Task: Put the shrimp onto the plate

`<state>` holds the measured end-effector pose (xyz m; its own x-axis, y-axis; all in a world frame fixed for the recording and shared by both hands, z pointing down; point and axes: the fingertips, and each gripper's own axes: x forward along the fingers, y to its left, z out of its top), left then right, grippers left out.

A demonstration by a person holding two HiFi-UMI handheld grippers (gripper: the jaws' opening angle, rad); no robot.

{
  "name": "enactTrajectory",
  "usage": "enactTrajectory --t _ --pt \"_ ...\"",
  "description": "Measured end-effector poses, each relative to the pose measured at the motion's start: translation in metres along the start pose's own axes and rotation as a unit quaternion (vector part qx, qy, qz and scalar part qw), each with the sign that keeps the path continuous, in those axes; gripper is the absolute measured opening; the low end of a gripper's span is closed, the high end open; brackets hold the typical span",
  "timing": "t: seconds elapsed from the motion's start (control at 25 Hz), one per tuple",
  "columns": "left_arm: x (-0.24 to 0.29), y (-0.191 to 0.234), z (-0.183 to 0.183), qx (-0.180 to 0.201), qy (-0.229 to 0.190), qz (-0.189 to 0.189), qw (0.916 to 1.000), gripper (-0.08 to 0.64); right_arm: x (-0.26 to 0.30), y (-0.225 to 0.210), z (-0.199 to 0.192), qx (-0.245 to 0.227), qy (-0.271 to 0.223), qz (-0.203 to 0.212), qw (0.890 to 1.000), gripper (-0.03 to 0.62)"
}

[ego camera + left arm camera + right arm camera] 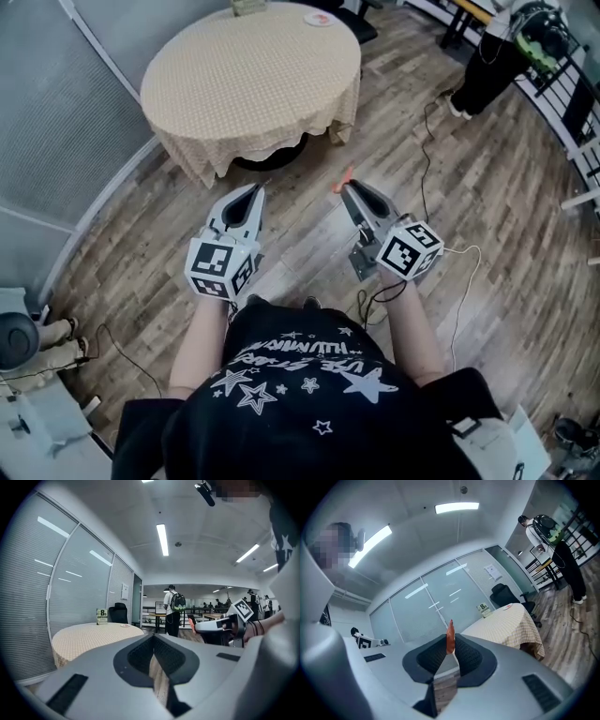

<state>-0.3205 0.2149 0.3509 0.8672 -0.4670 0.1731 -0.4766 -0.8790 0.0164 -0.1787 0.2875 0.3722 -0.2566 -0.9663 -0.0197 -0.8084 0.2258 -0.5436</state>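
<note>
In the head view, two grippers are held side by side above a wooden floor (309, 220), short of a round desk (244, 75) covered with a checked cloth. The left gripper (253, 190) is seen with its fingers closed and nothing in them. An orange shrimp (343, 178) is pinched at the tip of the right gripper (346, 187). A small plate (319, 18) is noted at the far edge of the desk, well apart from the shrimp. In the left gripper view, the fingers (136, 656) are found shut against each other and empty. The desk, the plate and a sign card (101, 616) are seen beyond at the left, and the right gripper with the shrimp is seen at the right. In the right gripper view, the shrimp (450, 638) is gripped upright between the narrowly set fingers (433, 656), with its pointed end projecting above them. The desk is seen beyond at the right.
</note>
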Motion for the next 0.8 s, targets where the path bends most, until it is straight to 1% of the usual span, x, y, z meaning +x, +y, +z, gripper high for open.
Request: enactTrajectory --t 0.28,0.44,0.6,0.8 --pt "0.000 -0.004 -0.003 0.005 0.005 -0.007 1.0000 0.008 -0.001 -0.001 -0.005 0.002 0.002 -0.010 1.000 0.064" --pt "0.003 -0.008 -0.010 -0.007 0.012 -0.006 0.9999 0.008 -0.006 -0.004 -0.007 -0.006 0.010 -0.016 1.000 0.064" --pt "0.005 -0.022 -0.013 -0.007 0.013 -0.005 0.9999 0.008 -0.018 -0.012 -0.003 0.006 0.002 -0.018 1.000 0.065" --pt "0.002 -0.037 -0.015 -0.007 0.016 0.003 0.9998 0.008 -0.031 -0.021 -0.004 0.016 0.006 -0.011 1.000 0.065"
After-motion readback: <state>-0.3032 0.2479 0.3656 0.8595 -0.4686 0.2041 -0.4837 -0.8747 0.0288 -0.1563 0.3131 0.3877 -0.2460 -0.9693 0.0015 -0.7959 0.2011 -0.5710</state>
